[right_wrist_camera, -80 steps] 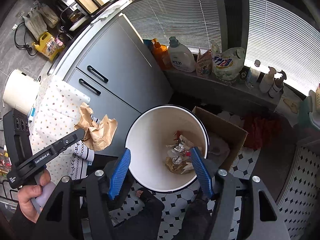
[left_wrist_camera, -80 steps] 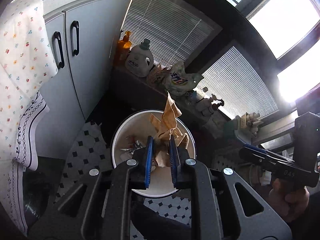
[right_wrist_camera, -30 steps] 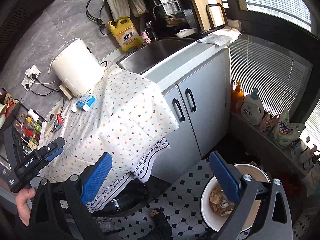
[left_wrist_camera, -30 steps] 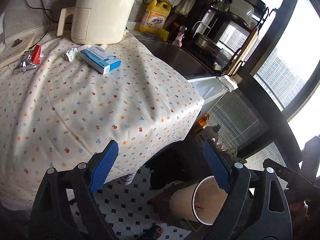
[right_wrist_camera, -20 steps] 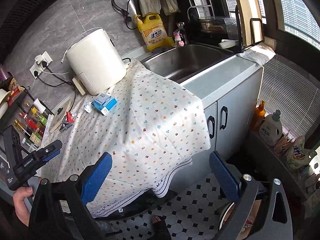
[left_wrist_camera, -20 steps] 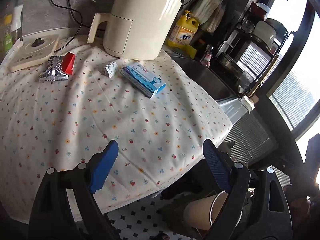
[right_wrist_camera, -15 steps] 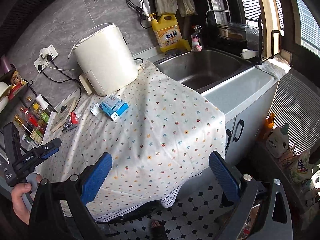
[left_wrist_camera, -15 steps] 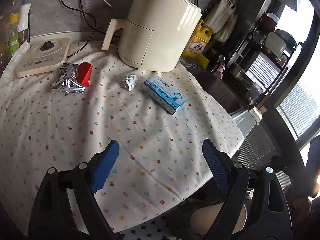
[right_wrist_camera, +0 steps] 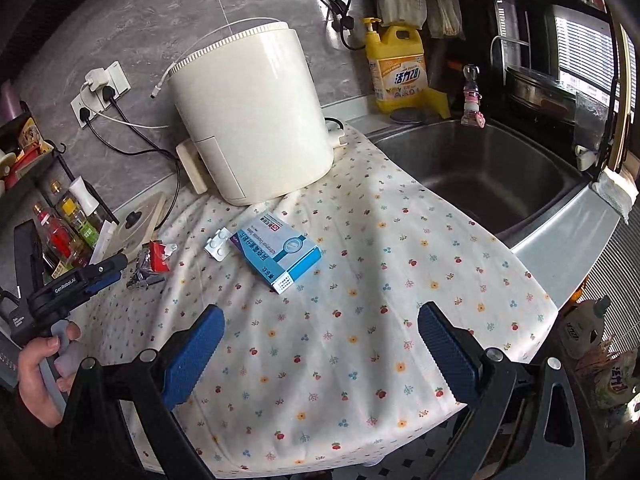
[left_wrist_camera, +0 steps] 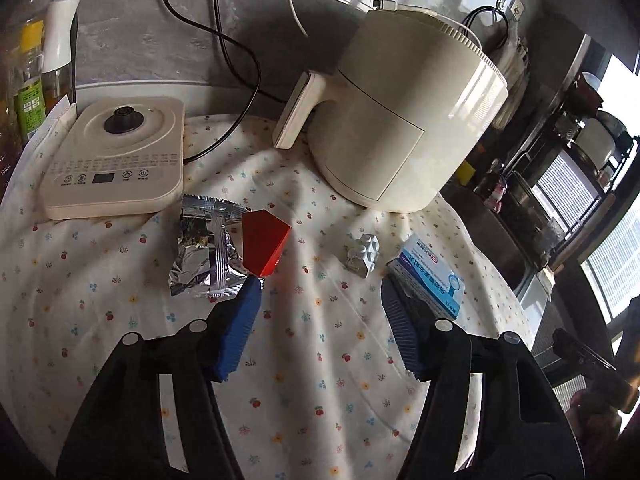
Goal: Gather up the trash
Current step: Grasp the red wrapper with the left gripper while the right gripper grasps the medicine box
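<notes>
Left gripper (left_wrist_camera: 320,292) over the floral-clothed counter (left_wrist_camera: 328,380), jaws just been closing, nothing between them, not gripping. Right gripper (right_wrist_camera: 320,328) jaws spread wide, empty. Foil wrapper (left_wrist_camera: 208,252) touching red carton (left_wrist_camera: 264,242), just beyond left fingertip. Blister pack (left_wrist_camera: 363,255) beside blue medicine box (right_wrist_camera: 278,254), near cream air fryer (left_wrist_camera: 400,120).

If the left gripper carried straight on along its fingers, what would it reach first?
Probably bare floral tablecloth: the left gripper, jaws just narrowing and empty, aims between the red wrapper and blister pack. Depth is uncertain.
</notes>
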`<state>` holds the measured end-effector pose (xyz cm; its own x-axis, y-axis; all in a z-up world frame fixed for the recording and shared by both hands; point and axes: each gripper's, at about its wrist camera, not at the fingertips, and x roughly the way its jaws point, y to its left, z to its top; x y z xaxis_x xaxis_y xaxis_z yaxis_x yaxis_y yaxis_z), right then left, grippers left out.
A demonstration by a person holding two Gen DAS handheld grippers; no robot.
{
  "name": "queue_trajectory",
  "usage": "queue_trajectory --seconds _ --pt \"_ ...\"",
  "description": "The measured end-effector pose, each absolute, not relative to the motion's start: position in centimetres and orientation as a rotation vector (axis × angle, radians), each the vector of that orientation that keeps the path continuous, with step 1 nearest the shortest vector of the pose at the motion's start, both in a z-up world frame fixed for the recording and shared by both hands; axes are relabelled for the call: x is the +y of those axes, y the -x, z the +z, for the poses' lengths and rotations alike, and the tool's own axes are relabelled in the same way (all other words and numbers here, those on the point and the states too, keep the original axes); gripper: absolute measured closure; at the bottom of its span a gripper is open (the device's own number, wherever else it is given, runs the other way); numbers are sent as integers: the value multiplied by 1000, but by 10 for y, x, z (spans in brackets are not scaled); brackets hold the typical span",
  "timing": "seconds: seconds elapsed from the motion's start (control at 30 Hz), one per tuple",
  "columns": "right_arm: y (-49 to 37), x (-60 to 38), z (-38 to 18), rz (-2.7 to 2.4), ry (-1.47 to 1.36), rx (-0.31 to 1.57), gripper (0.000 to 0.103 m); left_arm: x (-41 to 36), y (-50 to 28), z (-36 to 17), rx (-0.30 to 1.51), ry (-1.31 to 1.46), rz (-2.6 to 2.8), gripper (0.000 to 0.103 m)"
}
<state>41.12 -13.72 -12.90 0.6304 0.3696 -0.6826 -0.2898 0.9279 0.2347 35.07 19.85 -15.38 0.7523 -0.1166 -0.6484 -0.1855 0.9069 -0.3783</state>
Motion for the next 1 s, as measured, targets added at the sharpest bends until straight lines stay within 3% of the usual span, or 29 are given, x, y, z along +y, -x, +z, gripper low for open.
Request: queue_trajectory --seconds 0.57,0.6,0.7,1.0 --pt "-462 -79 -140 348 -53 834 8 229 -417 -195 826 397 10 45" --pt "-464 -77 -141 345 -49 836 8 228 -419 -196 826 383 8 47" --pt "-472 -72 -147 343 -34 852 8 230 -424 -197 831 375 -6 64" --pt "-497 -41 -171 435 47 911 8 234 -399 -176 776 401 -19 66"
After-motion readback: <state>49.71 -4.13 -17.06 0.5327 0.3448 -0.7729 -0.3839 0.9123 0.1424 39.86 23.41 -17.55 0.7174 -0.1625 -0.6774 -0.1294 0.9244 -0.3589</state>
